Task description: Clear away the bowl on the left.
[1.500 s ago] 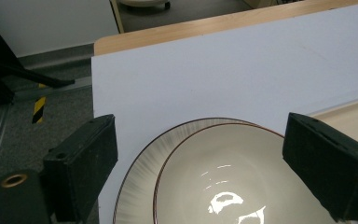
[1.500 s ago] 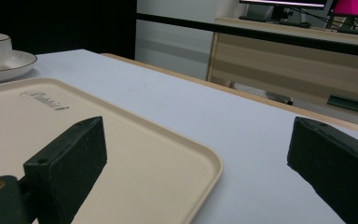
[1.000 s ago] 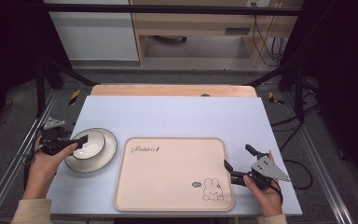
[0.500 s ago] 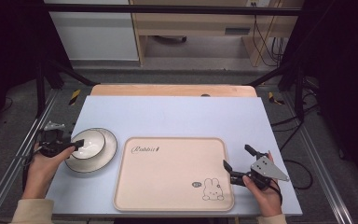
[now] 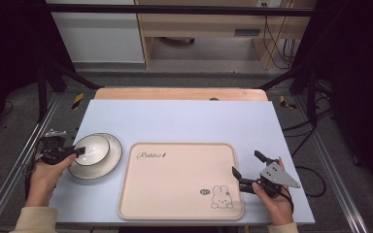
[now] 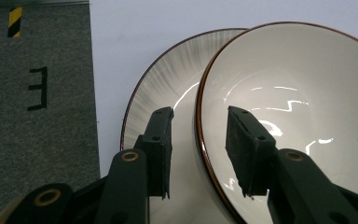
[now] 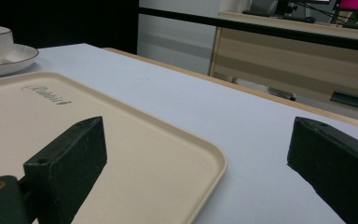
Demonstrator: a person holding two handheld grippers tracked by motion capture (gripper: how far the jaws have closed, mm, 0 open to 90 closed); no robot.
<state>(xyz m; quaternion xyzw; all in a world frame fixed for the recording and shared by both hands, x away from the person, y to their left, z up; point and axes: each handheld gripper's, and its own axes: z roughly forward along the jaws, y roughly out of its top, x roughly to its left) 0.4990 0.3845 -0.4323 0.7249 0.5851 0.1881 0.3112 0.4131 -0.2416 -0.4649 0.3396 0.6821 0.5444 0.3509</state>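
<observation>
A white bowl point(image 5: 93, 147) with a dark rim stands on a white plate point(image 5: 108, 162) at the table's left. My left gripper point(image 5: 80, 151) reaches in from the left, and its jaws have just been closing. In the left gripper view the bowl point(image 6: 298, 93) has its rim between the two jaws of the left gripper point(image 6: 199, 112), one jaw inside and one over the plate point(image 6: 163, 84). A gap shows on each side of the rim. My right gripper point(image 5: 245, 162) stands open at the right edge of a beige tray point(image 5: 175, 179), holding nothing.
The tray point(image 7: 121, 154) bears a rabbit print and lies on the pale blue table top point(image 5: 184, 119). A wooden strip point(image 5: 179, 93) runs along the far edge. A metal frame rail point(image 5: 9, 170) runs along the table's left side.
The left gripper's jaws have narrowed around the bowl's rim and the hand has sunk a little. The right gripper has not moved.
</observation>
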